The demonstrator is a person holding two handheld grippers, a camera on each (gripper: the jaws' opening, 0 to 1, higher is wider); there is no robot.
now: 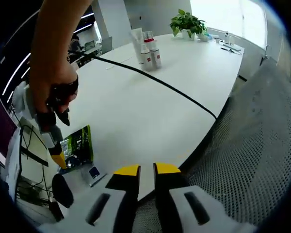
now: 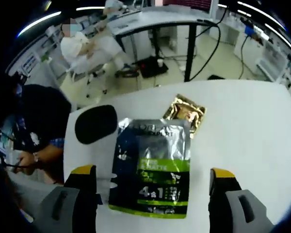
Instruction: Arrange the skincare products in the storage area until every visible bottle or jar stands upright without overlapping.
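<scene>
In the left gripper view, the left tool (image 1: 146,170) sits at six o'clock, its yellow tips nearly touching, clenched on nothing. The bottles (image 1: 146,51) stand upright in a tight group at twelve o'clock on the white surface (image 1: 150,111), too small to count. A black cable (image 1: 155,81) runs past them. The right tool (image 1: 58,141) hangs at nine o'clock under a hand (image 1: 51,90), mostly hidden.

In the right gripper view, the right tool (image 2: 150,177) is released, jaws wide apart around a dark sachet (image 2: 153,167). A gold sachet (image 2: 186,112) peeks out at twelve o'clock, partly covered. A black oval object (image 2: 95,124) lies at ten o'clock.
</scene>
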